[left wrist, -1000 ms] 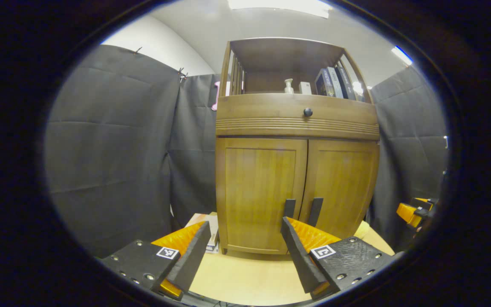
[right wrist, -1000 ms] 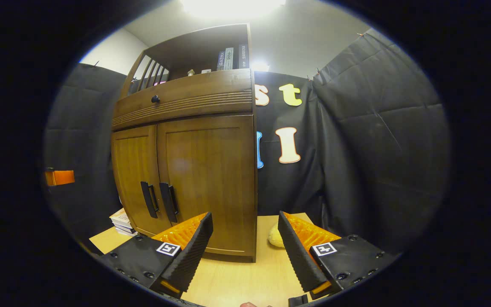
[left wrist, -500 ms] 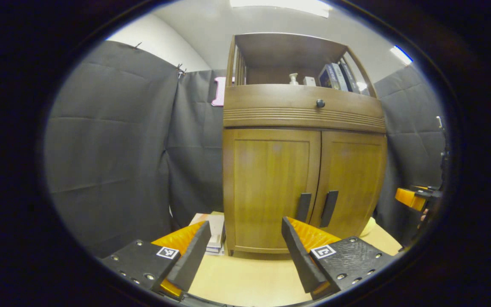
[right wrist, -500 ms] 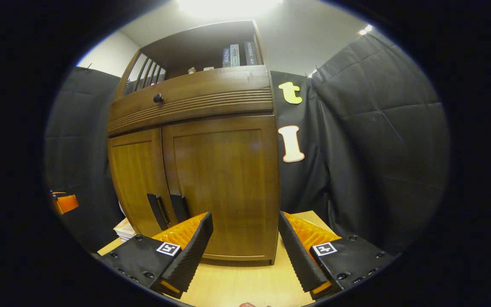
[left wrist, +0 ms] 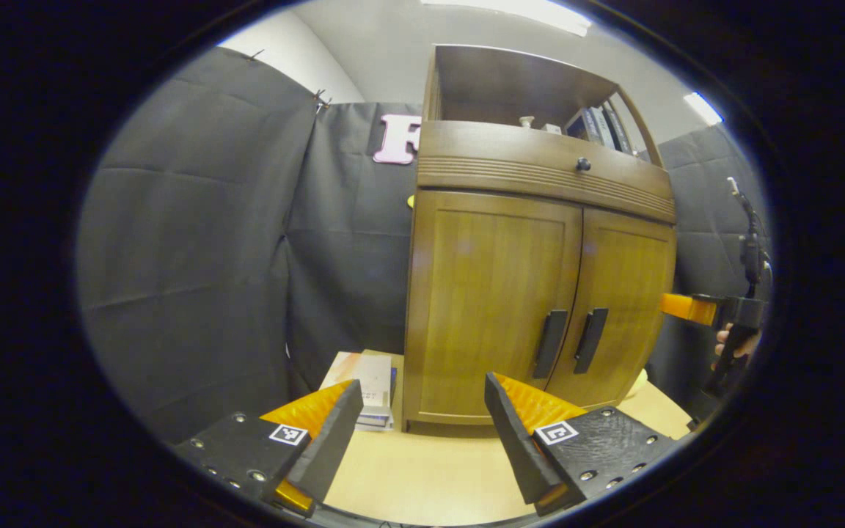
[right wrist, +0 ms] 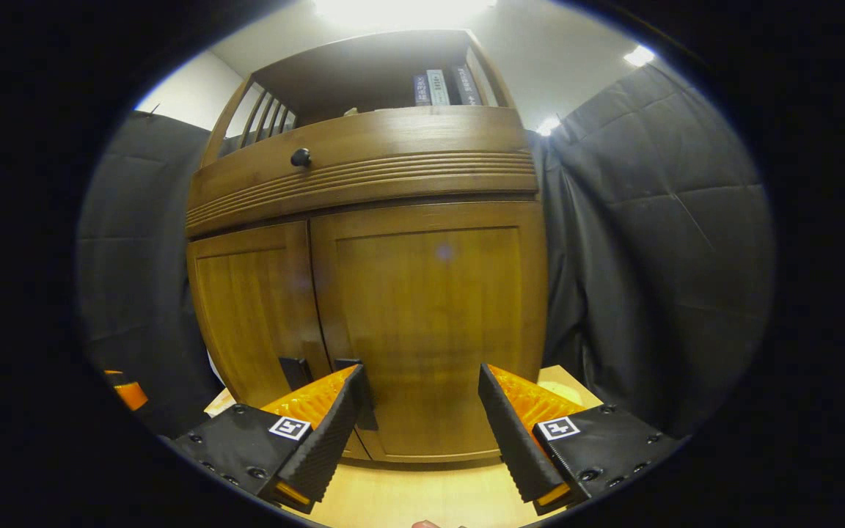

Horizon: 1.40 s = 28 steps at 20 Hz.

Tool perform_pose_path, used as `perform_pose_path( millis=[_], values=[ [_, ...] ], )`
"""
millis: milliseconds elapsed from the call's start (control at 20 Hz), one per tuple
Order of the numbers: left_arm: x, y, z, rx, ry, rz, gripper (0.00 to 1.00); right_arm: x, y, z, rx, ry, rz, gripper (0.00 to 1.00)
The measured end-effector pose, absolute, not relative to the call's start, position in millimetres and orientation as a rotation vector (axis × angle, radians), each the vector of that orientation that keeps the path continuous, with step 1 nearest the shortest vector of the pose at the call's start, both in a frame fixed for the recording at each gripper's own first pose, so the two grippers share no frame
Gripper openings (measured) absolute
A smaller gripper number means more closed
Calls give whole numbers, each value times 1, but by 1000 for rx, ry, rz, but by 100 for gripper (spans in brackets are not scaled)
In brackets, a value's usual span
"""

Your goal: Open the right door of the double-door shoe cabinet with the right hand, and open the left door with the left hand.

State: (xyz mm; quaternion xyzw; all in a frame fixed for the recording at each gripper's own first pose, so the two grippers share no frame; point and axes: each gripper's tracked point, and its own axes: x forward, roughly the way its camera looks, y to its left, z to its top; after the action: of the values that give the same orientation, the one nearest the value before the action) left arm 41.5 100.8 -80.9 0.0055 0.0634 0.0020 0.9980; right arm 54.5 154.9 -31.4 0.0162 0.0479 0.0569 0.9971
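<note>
The wooden shoe cabinet (left wrist: 540, 293) stands on the table with both doors shut. In the left gripper view its left door (left wrist: 492, 293) and right door (left wrist: 628, 286) meet at two dark vertical handles (left wrist: 550, 343) (left wrist: 590, 339). My left gripper (left wrist: 422, 389) is open and empty, a short way in front of the left door's lower edge. My right gripper (right wrist: 421, 381) is open and empty, close in front of the right door (right wrist: 430, 315). The right handle (right wrist: 345, 363) is partly hidden behind its left finger. A hand (left wrist: 730, 345) holds the right gripper (left wrist: 690, 308) at the far right.
A drawer with a dark knob (left wrist: 582, 164) runs above the doors, and books (left wrist: 602, 126) stand on the open shelf. A stack of books (left wrist: 367, 381) lies left of the cabinet on the pale table (left wrist: 422, 477). Black cloth walls close in on both sides.
My right gripper has moved closer to the cabinet and leftward, so the right door is now straight ahead. My left gripper has shifted left, bringing both handles into full sight. The doors stay shut.
</note>
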Motion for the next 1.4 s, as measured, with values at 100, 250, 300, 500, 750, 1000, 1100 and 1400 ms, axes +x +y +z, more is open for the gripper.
perform_pose_path(
  millis=[100,250,300,500,750,1000,1100,1400],
  values=[
    [43,115,-89,13,138,0,96,66,173,-30,31,89,120,95],
    [48,129,-104,6,159,-6,95,85,195,-41,21,121,124,95],
    [50,132,-107,0,165,-11,96,91,200,-43,18,132,122,95],
    [58,141,-124,-10,196,-24,96,111,216,-58,9,167,115,95],
    [68,146,-141,-21,223,-49,96,132,227,-82,10,233,101,95],
    [74,142,-151,-33,226,-79,97,154,237,-100,-9,278,93,95],
    [76,139,-156,-34,234,-91,97,162,236,-104,-20,285,85,77],
    [72,136,-164,-39,246,-95,96,166,239,-107,-45,279,73,35]
  ],
)
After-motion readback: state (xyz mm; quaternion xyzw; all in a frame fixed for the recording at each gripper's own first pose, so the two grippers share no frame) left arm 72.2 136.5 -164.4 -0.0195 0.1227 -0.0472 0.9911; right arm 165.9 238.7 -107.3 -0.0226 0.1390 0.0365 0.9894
